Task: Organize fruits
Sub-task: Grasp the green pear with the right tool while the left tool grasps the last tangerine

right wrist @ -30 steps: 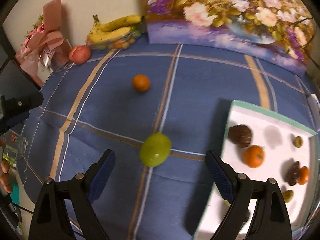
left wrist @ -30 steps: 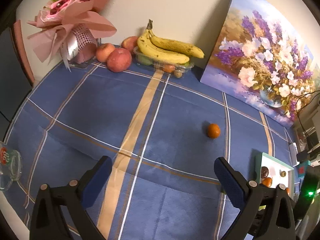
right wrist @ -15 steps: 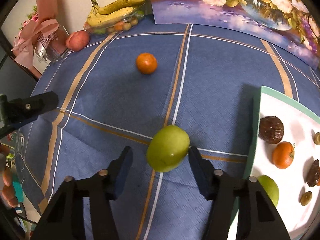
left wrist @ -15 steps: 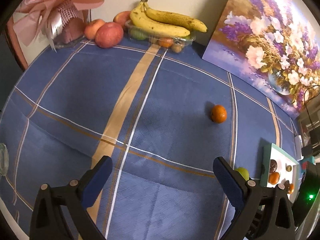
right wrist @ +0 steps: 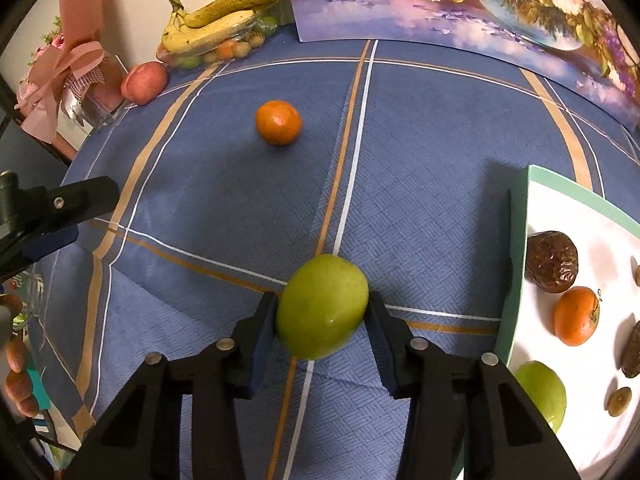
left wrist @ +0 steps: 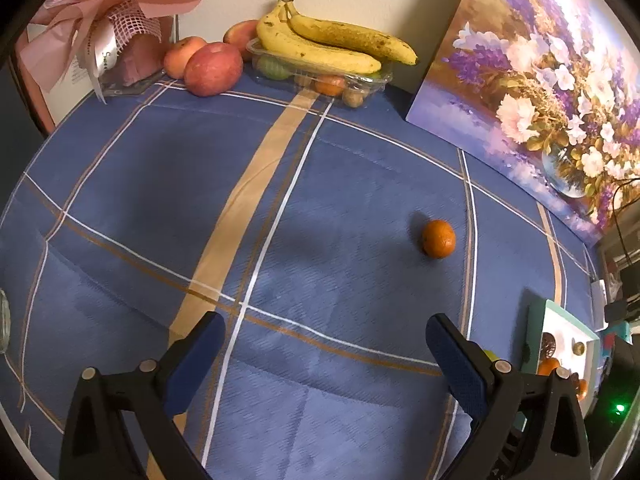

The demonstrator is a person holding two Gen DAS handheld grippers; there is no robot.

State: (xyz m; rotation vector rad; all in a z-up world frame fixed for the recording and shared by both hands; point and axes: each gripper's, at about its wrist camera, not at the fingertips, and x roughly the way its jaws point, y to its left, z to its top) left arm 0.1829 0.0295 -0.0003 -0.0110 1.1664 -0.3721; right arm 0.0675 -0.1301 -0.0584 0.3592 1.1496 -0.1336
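Observation:
A green fruit (right wrist: 320,300) rests on the blue checked cloth (right wrist: 420,200) right by the tray's left rim. My right gripper (right wrist: 322,314) points steeply down over it; its jaws are closing, both pads touching the fruit's sides. A small orange (right wrist: 278,122) (left wrist: 439,239) lies loose on the cloth further back. The white tray (right wrist: 520,216) with a green rim holds a brown wrinkled fruit (right wrist: 552,262), an orange fruit (right wrist: 576,316), another green fruit (right wrist: 542,390) and small pieces. My left gripper (left wrist: 325,326) hangs open above bare cloth, nothing between its fingers.
At the back wall stand bananas (left wrist: 328,44) on a clear plastic box (left wrist: 320,80) of small fruit, red apples (left wrist: 213,69), a pink bouquet (left wrist: 104,32) and a flower painting (left wrist: 540,80). A glass (left wrist: 3,320) sits at the left edge. A hand's fingers (right wrist: 16,360) show low left.
The right jaws went from wide open to closed against the green fruit, and the gripper sank toward it. The left gripper dropped closer to the cloth, still open.

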